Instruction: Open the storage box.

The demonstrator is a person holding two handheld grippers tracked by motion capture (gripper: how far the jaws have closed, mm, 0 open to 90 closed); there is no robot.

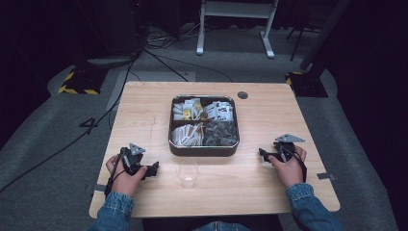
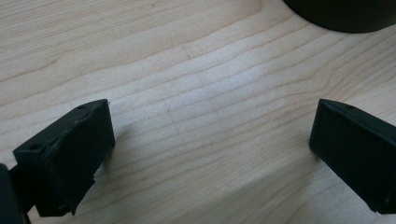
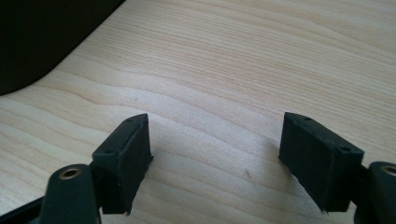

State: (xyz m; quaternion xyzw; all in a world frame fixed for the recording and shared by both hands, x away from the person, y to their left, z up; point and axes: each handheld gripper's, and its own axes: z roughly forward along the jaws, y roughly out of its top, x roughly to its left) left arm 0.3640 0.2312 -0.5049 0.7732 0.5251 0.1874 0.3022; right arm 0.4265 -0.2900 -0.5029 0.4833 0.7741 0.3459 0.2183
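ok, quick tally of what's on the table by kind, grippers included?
Compartment tin: 1
Clear plastic cup: 1
Grippers: 2, the left gripper and right gripper, both open and empty
Total: 4

From my left gripper view the dark tray (image 2: pixel 348 14) is cut off at the upper right edge, just a curved wall. In the high view, the packets (image 1: pixel 204 120) in the tray's compartments are too small for me to read or identify.
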